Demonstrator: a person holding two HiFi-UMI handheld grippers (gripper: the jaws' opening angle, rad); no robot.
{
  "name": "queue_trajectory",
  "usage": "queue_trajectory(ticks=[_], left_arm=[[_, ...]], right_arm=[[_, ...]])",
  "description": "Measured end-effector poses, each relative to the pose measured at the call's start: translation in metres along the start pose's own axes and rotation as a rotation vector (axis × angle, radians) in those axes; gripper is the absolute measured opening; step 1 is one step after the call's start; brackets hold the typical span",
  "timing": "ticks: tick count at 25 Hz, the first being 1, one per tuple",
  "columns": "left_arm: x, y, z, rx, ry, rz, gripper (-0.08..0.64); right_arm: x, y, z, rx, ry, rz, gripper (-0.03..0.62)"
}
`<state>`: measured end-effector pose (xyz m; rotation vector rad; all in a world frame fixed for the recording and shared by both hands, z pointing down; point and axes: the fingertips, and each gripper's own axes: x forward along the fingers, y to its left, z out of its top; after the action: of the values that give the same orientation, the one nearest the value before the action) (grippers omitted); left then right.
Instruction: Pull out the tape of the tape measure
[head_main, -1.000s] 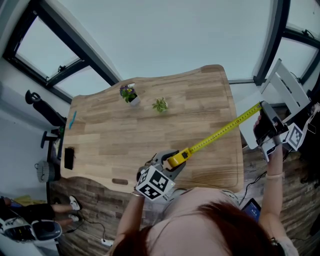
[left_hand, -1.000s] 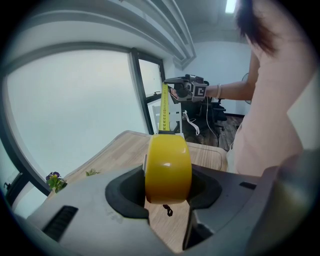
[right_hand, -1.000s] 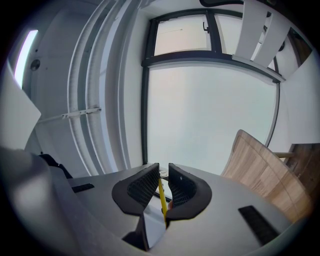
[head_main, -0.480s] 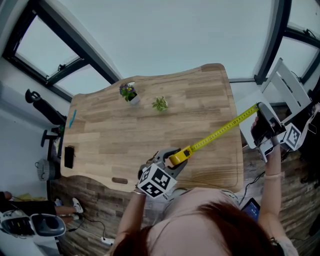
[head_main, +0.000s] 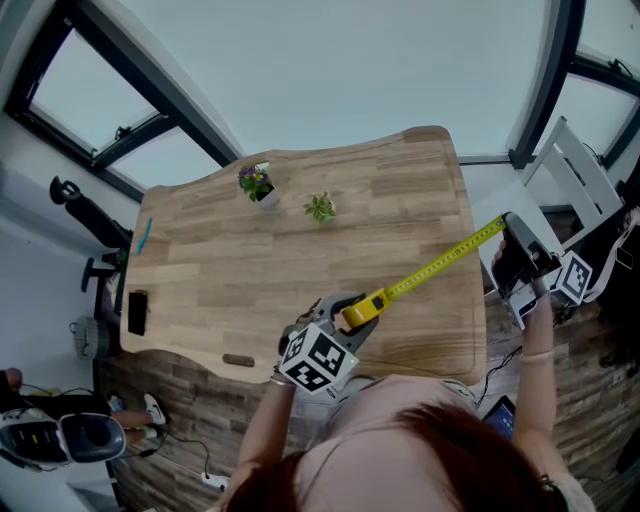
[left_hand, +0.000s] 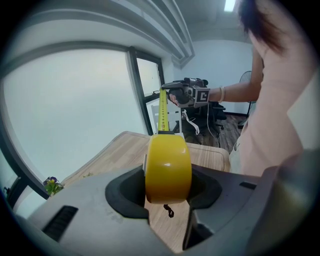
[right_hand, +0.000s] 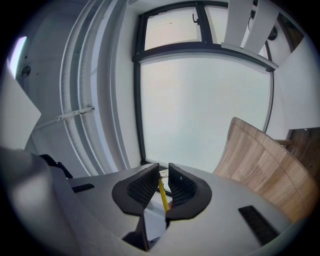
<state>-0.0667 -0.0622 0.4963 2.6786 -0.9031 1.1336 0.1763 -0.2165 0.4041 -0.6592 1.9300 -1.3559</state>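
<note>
Clamped by its flat sides in the left gripper (head_main: 348, 318), jaws spread wide and pressed on the round yellow case: the tape measure (head_main: 357, 312), low over the near edge of the table (head_main: 250, 270), touching the wood or not, impossible to tell. Drawn out of the case up and to the right, across the table's near right corner and past its right edge: the tape (head_main: 440, 265), straight and taut in the air. Pinched at its far end in the right gripper (head_main: 505, 232), off the table's right side, jaws almost together, with only the thin yellow strip edge-on between the ribbed pads (right_hand: 142, 187). Toward the far edge of the table, well apart from both grippers: a purple-flowered potted plant (head_main: 257, 187) and a small green sprig (head_main: 320, 209).
</note>
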Motion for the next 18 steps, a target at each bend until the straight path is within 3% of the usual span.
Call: queue_trajectory(ticks=[18], left_arm=[[0.003,-0.003,0.001,0.004,-0.001,-0.012,0.167]], right_arm=[[0.002,-0.016,-0.047,0.054,0.055,-0.009,0.049]])
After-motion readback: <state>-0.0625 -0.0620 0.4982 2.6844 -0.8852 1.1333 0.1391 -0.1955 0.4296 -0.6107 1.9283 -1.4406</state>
